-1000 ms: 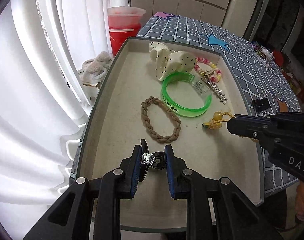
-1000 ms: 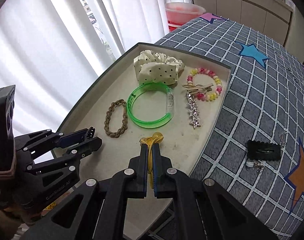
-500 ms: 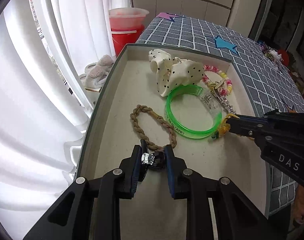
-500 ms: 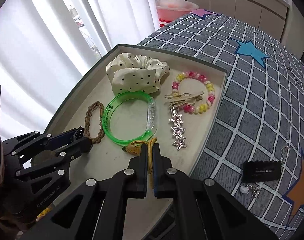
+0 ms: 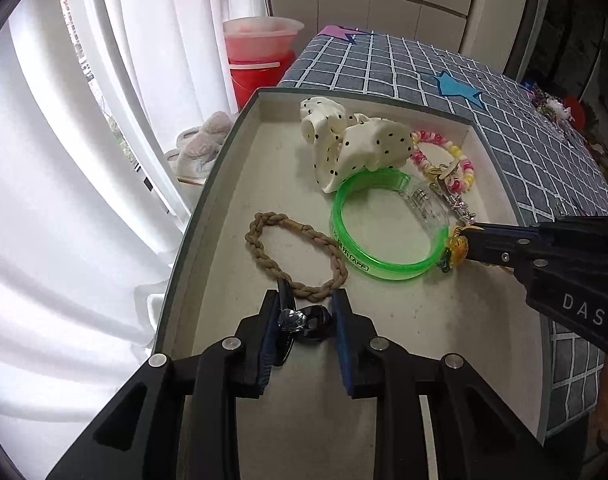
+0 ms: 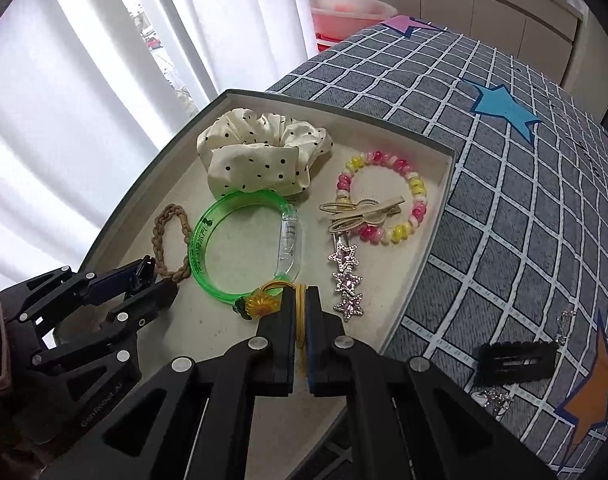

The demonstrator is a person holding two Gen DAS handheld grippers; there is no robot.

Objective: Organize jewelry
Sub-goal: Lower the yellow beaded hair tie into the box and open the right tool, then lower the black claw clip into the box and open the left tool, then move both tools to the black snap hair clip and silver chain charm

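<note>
A beige tray (image 5: 240, 184) (image 6: 420, 256) holds a polka-dot scrunchie (image 5: 352, 144) (image 6: 260, 156), a green bangle (image 5: 384, 268) (image 6: 208, 240), a braided brown hair tie (image 5: 264, 248) (image 6: 164, 236), a pink and yellow bead bracelet (image 6: 412, 188), a gold clip (image 6: 364, 212) and a star clip (image 6: 346, 276). My left gripper (image 5: 306, 320) is shut on a black clip with a clear gem (image 5: 292, 320), at the brown tie's near end. My right gripper (image 6: 300, 308) is shut on a yellow hair tie with a yellow flower charm (image 6: 260, 304) (image 5: 456, 248), at the bangle's edge.
A grey checked cloth with stars (image 6: 524, 184) covers the table. A black clip (image 6: 516, 360) and small metal pieces (image 6: 496, 396) lie on it right of the tray. A red bucket (image 5: 260, 60) and white curtains (image 5: 84, 160) stand beyond the table.
Both grippers moved forward over the tray. The right gripper carried the yellow tie up against the green bangle. The left gripper came up to the brown tie, still holding its clip.
</note>
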